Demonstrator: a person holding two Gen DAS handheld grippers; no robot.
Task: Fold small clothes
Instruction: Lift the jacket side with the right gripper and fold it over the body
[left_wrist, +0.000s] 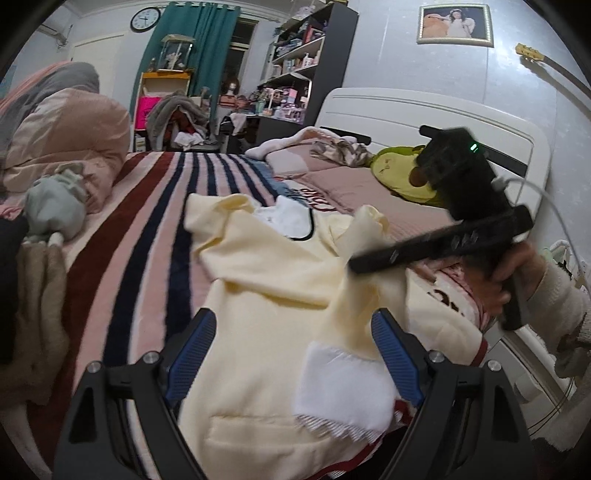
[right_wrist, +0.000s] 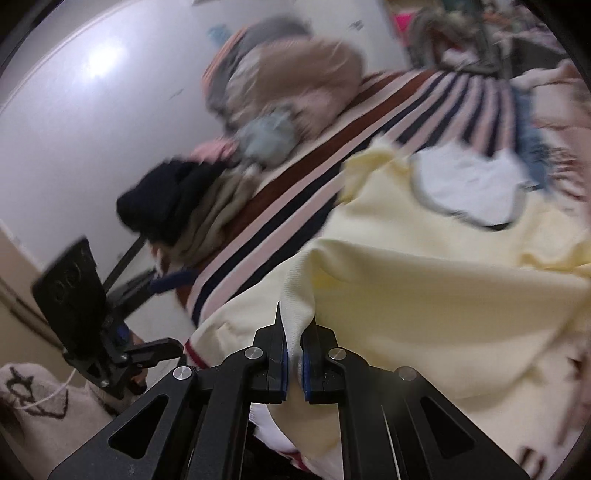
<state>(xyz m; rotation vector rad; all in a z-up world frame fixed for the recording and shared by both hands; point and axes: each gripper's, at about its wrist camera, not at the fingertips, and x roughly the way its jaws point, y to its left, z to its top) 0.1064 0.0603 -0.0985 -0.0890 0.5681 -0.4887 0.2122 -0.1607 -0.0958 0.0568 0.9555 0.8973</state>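
A small pale yellow top (left_wrist: 266, 280) with a white, dark-edged collar (left_wrist: 291, 218) lies spread on the striped bed cover. My left gripper (left_wrist: 293, 317) hangs open just above its lower part, one blue pad on each side and neither pressing on it. My right gripper (left_wrist: 356, 266) comes in from the right, held by a hand (left_wrist: 517, 273). It is shut on a fold of the yellow top (right_wrist: 424, 295) and lifts that fold off the bed. In the blurred right wrist view the cloth is pinched between the pads of the right gripper (right_wrist: 295, 325). The left gripper (right_wrist: 159, 273) shows at the far left.
A striped pink, navy and maroon blanket (left_wrist: 147, 221) covers the bed. Piled bedding (left_wrist: 62, 125), a grey-green soft toy (left_wrist: 55, 206) and beige cloths (left_wrist: 33, 295) crowd the left side. A green plush (left_wrist: 399, 173) lies by the white headboard (left_wrist: 424, 110).
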